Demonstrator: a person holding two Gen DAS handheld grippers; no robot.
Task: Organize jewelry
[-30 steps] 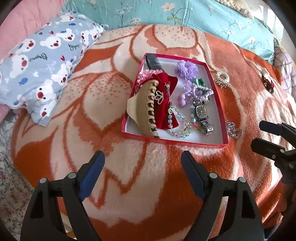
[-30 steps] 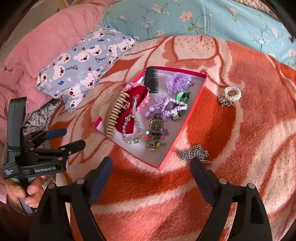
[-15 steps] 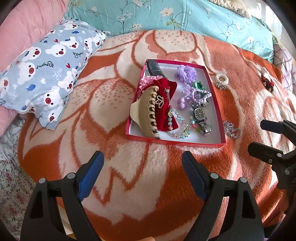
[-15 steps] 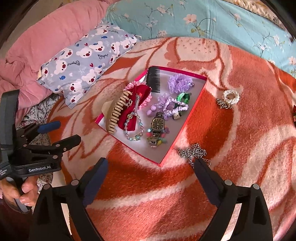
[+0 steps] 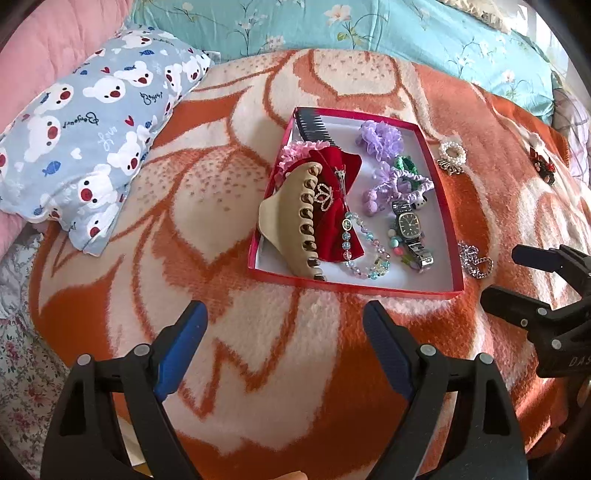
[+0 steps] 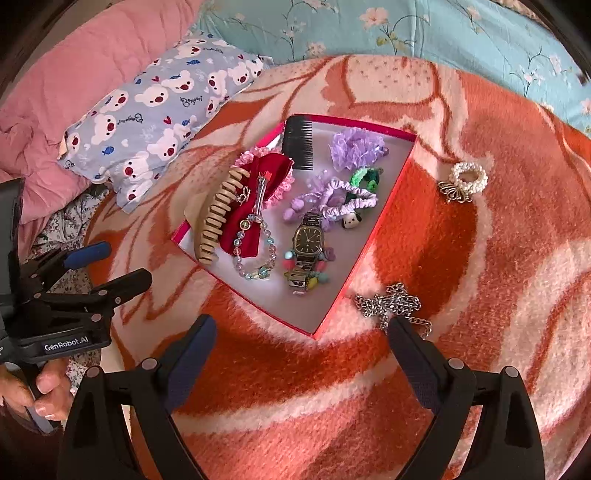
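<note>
A red box lies on an orange and cream blanket. It holds a beige claw clip, a red bow, a bead bracelet, a watch, a black comb and purple scrunchies. Outside it lie a silver chain, a pearl scrunchie and a small red ornament. My left gripper is open and empty, near the box's front edge. My right gripper is open and empty, just in front of the box corner and chain.
A bear-print pillow lies left of the box, with a pink quilt behind it. A teal floral cover runs along the back. The blanket's edge drops off at the left onto floral bedding.
Both grippers have drawn back a little from the box, so it looks smaller and higher in view. The jaws stay open. The jewelry has not moved.
</note>
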